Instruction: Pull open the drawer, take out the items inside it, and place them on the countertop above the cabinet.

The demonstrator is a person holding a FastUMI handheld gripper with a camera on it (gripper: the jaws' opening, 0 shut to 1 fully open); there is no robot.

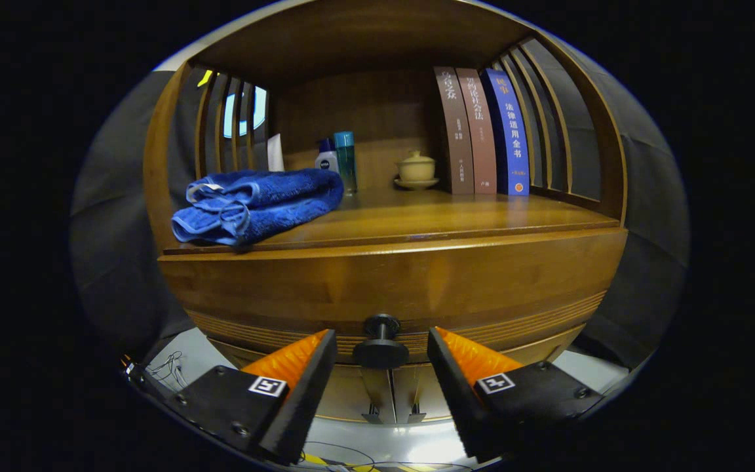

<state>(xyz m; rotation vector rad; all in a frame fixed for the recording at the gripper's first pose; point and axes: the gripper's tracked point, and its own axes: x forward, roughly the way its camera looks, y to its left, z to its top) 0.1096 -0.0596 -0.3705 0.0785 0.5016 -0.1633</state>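
Note:
A wooden cabinet fills the view, its drawer front (390, 288) curving across just ahead of me. A dark round knob (381, 341) sticks out of the drawer's lower middle. My gripper (382, 357) is open, one finger on each side of the knob with a small gap on both sides, neither touching it. The drawer looks closed; its inside is hidden. Above it lies the wooden countertop (456, 213), where a folded blue towel (256, 203) rests at the left front.
At the back of the countertop stand two small bottles (338, 157), a lidded cream cup on a saucer (416, 170) and three upright books (485, 131). Slatted wooden sides close the shelf left and right. A pale table surface (377, 446) with wires lies below the fingers.

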